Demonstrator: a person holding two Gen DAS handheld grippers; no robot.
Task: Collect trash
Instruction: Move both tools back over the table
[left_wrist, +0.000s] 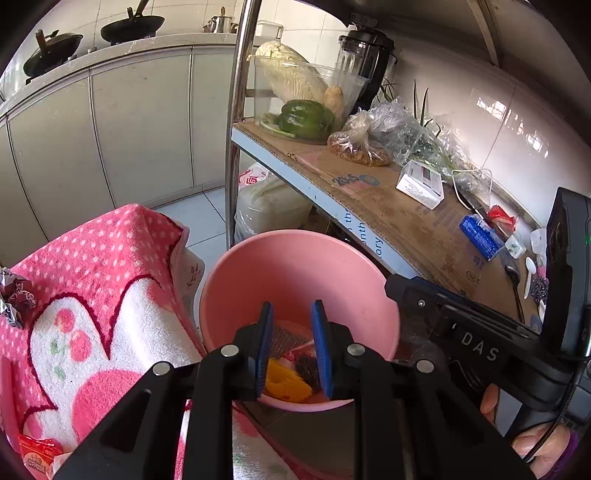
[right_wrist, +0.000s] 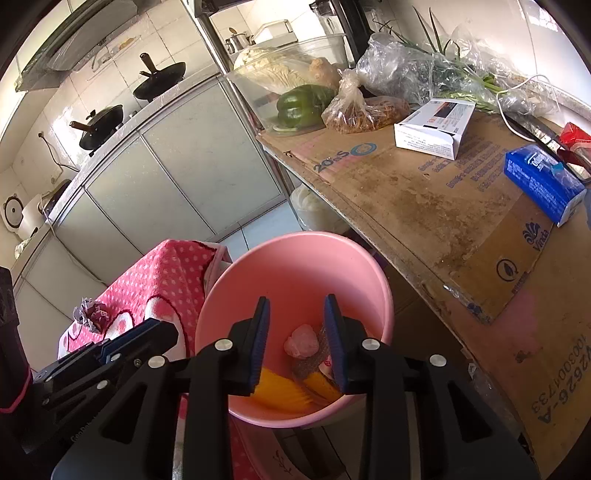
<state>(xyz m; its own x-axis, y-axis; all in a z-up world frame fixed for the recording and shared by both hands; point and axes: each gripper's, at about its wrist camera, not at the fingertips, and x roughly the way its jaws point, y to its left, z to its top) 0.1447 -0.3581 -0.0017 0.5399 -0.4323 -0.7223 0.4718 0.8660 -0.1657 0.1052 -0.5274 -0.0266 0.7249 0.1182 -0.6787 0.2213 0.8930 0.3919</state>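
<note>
Right wrist — bucket (right_wrist: 295, 266) (trash inside).

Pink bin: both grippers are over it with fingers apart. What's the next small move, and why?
Probably lift the left gripper out of the pink bin and swing it toward the crumpled foil wrapper on the pink towel. Both grippers look empty, the right gripper too, trash already lies in the bin, and that wrapper is the nearest piece left on its side.

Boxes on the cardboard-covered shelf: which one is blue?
The small blue carton, nearest the shelf's right end; the white rectangular box lies beside the bagged food.
</note>
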